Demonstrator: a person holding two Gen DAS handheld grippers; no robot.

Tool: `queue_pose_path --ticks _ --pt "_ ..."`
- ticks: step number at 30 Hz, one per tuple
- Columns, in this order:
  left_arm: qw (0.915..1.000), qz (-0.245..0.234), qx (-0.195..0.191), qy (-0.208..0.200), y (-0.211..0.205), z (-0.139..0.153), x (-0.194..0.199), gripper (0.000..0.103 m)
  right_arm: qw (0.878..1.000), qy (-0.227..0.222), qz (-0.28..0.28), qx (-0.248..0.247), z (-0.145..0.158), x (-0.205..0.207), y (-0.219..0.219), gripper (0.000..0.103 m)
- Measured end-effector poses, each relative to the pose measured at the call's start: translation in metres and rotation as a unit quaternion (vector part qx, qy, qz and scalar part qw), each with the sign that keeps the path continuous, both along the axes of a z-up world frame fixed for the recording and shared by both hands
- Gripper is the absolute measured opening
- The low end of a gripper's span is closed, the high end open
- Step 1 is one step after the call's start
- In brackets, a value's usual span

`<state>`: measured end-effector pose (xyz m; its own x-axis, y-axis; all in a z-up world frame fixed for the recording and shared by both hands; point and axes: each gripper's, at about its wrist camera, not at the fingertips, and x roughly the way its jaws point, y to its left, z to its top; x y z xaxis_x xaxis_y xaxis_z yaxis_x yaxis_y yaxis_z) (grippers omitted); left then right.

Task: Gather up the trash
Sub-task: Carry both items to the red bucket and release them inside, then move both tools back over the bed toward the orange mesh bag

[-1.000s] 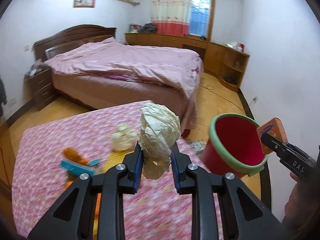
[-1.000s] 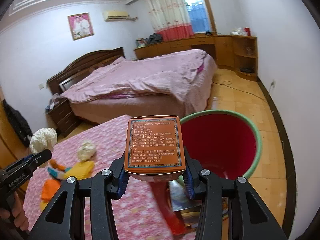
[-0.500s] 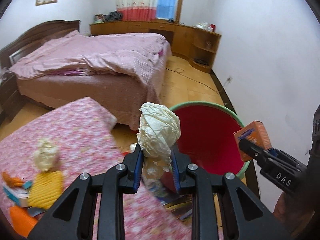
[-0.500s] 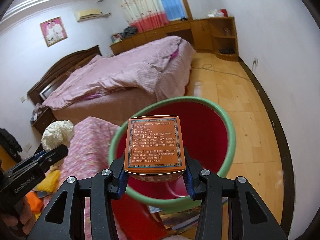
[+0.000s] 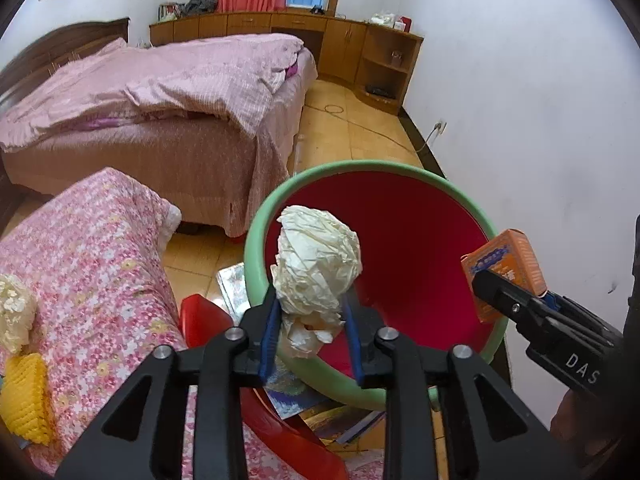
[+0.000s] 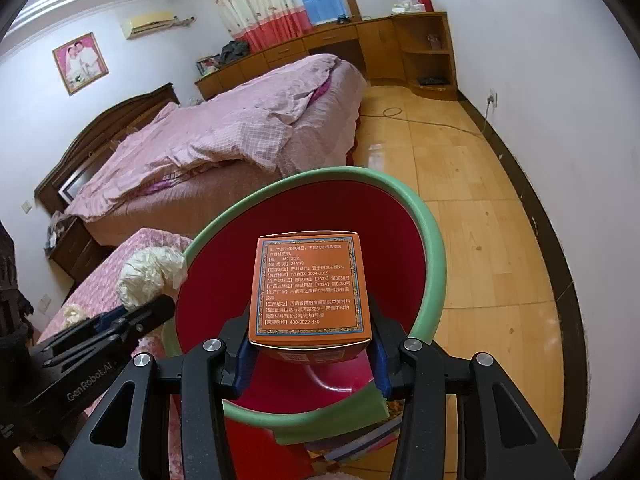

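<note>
While the left tongs [image 5: 310, 318] hang over the near rim of the bin [image 5: 256, 236], their jaws are opening, a crumpled paper ball [image 5: 318, 264] between the blue pads; the pads sit at the ball's lower sides, contact thinning, ball not fallen. Paper: cream, creased, roughly round, a ragged tail hanging below the jaws.

Right tongs [image 6: 310, 354] clenched on a small orange carton [image 6: 310, 292], pads pressed flat on its two side faces, jaws about half spread. Carton: rectangular card, smooth, printed panel of small text inside a decorated border, held upright over the bin's mouth. In the left view it shows at far right, above the bin's right rim.

Bin: round, smooth plastic, red inside, pale green rolled rim, standing on the wood floor just right of the surface [image 5: 92, 256]. Surface covered in pink floral cloth, soft and quilted. On it at the left edge: another cream paper wad [image 5: 14, 312] and a yellow knitted piece [image 5: 26, 396]. Glossy printed sheets [image 5: 296, 392] lie on the floor beneath the bin.
</note>
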<state>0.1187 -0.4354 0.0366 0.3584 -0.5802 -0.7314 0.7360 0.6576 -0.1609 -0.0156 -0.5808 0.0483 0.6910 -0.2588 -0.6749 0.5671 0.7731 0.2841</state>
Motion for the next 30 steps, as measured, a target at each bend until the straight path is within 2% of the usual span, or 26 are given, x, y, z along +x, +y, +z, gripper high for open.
queue_pose_path --ticks 2,3,6,7,8,9,23,30 --pt "0.9999 -0.002 -0.008 0.011 -0.001 -0.003 0.002 0.034 1.0 -0.002 -0.004 0.002 -0.001 -0.001 -0.002 0.048" --pt "0.9999 -0.003 -0.01 0.011 -0.001 -0.003 0.002 0.039 1.0 -0.004 -0.005 0.003 -0.001 -0.002 -0.002 0.048" --pt "0.9999 0.002 -0.008 -0.009 -0.001 -0.002 -0.001 0.05 1.0 -0.007 -0.007 0.007 -0.001 -0.002 -0.002 0.049" --pt "0.9998 0.005 -0.005 -0.016 -0.001 -0.001 -0.002 0.051 1.0 -0.008 -0.007 0.008 -0.002 -0.002 -0.001 0.053" --pt "0.9998 0.007 -0.005 -0.018 0.0 0.0 -0.001 0.051 1.0 -0.009 -0.008 0.009 -0.002 -0.002 -0.001 0.059" --pt "0.9998 0.008 -0.007 -0.019 0.002 0.001 -0.001 0.051 1.0 -0.01 -0.008 0.009 -0.001 -0.002 -0.001 0.061" --pt "0.9981 0.05 -0.037 -0.008 0.045 0.03 -0.009 0.051 1.0 -0.021 0.001 -0.006 0.022 -0.023 0.009 0.061" --pt "0.9968 0.072 -0.035 -0.005 0.079 0.041 -0.019 0.051 0.999 -0.03 0.026 0.0 0.03 -0.032 0.031 0.061"
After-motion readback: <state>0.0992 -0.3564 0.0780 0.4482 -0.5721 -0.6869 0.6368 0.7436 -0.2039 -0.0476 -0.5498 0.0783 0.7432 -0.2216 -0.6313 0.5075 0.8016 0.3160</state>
